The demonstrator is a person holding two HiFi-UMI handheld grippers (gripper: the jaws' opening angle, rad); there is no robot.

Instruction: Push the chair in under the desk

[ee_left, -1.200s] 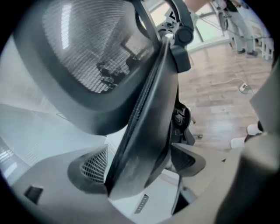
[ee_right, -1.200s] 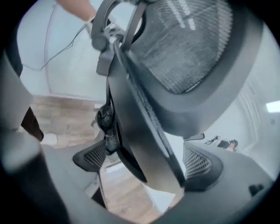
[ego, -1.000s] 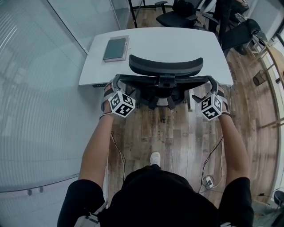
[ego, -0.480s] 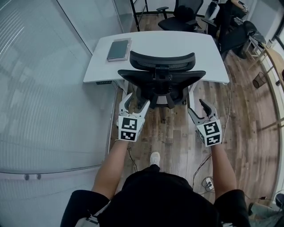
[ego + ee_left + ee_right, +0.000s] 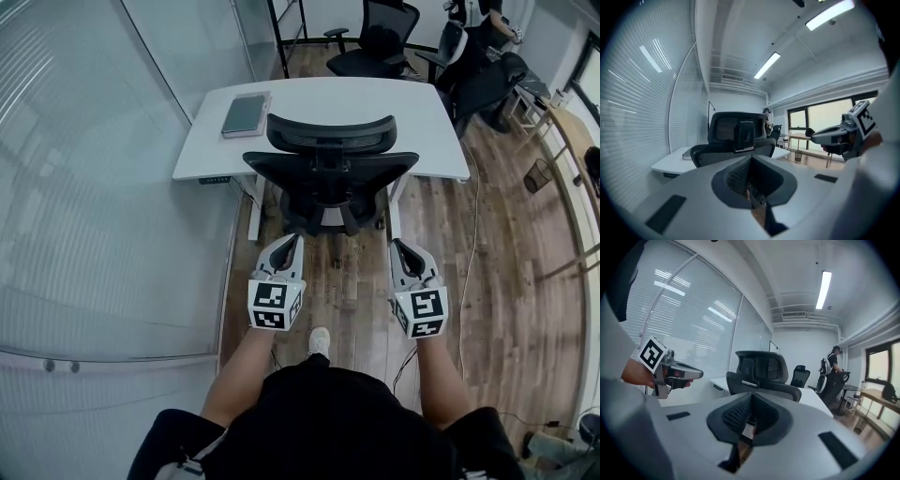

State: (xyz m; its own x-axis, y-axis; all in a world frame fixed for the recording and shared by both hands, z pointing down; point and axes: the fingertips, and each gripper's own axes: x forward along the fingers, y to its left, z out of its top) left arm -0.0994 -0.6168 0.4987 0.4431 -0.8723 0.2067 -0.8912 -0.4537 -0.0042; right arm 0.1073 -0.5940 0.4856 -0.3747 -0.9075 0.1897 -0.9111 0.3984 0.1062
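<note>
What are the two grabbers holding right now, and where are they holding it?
Nothing. The left gripper and the right gripper are both shut with nothing between their jaws, and neither touches the chair.

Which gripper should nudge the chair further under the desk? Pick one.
Left, narrowly. The left gripper sits closer to the middle of the chair; the right gripper sits further out. Both are shut, empty and off the chair, which looks already under the desk.

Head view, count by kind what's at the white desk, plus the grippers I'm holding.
desk: 1
office chair: 1
grey book: 1
grippers: 2, the left gripper and the right gripper
Total: 5
</note>
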